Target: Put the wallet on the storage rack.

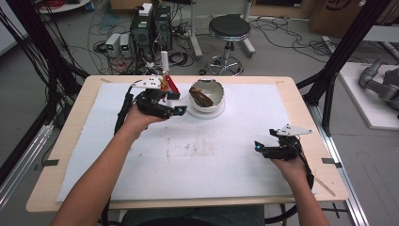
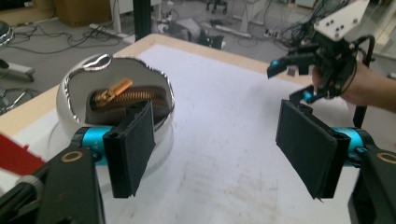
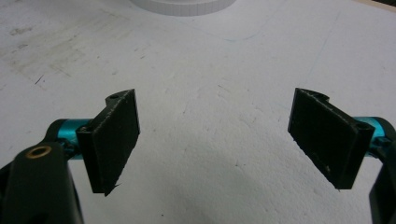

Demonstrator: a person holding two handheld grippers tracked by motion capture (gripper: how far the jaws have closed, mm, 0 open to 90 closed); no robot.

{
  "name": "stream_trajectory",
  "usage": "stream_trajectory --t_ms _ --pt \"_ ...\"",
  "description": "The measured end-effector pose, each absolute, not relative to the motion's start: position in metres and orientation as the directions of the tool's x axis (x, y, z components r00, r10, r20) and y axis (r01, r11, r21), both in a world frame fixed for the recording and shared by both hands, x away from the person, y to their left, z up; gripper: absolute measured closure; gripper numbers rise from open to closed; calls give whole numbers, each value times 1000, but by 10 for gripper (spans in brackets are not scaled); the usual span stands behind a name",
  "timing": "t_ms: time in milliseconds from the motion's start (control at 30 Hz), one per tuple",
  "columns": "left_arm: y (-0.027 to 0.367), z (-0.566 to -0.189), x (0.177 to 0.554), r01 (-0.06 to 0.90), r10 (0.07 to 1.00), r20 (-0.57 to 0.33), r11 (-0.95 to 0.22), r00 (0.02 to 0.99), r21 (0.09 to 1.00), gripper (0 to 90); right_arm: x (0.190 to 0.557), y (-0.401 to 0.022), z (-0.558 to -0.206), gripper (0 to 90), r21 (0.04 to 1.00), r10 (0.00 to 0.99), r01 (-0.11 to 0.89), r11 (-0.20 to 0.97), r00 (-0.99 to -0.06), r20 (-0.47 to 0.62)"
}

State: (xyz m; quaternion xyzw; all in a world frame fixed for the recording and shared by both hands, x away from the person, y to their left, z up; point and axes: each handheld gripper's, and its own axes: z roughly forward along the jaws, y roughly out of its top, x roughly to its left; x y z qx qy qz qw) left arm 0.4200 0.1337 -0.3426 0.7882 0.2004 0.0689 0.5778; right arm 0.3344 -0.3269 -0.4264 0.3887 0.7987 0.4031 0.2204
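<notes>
Upper centre of the high view: a white bowl (image 1: pixel 207 100) on the white mat (image 1: pixel 188 155), a brown zippered pouch (image 1: pixel 202 98) lying inside it — the left gripper (image 1: pixel 180 110) sits just left of the bowl, jaws spread and empty. In the left gripper view the bowl (image 2: pixel 112 93) sits upper left, behind the near jaw, the gold zipper pull (image 2: pixel 109 91) showing. Right gripper (image 1: pixel 257 147) — lower right of the high view, well apart from the bowl, jaws spread over bare mat (image 3: pixel 210 140).
</notes>
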Motion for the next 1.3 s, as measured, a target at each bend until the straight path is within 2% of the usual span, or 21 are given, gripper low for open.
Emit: stream_trajectory --t_ms 400,900,1167,1300 --pt "162 -358 392 230 410 -106 -267 906 936 254 339 -325 -427 167 817 796 440 373 -604 -38" --pt "192 -383 362 236 474 -93 -252 876 938 233 344 -323 -427 167 828 793 437 351 -609 -14" --pt "208 -399 352 254 519 -90 -254 850 933 178 346 -323 -427 167 831 789 432 349 -614 -13" --pt "217 -404 348 254 527 -85 -256 846 933 178 347 -321 -428 167 830 787 431 353 -616 -14"
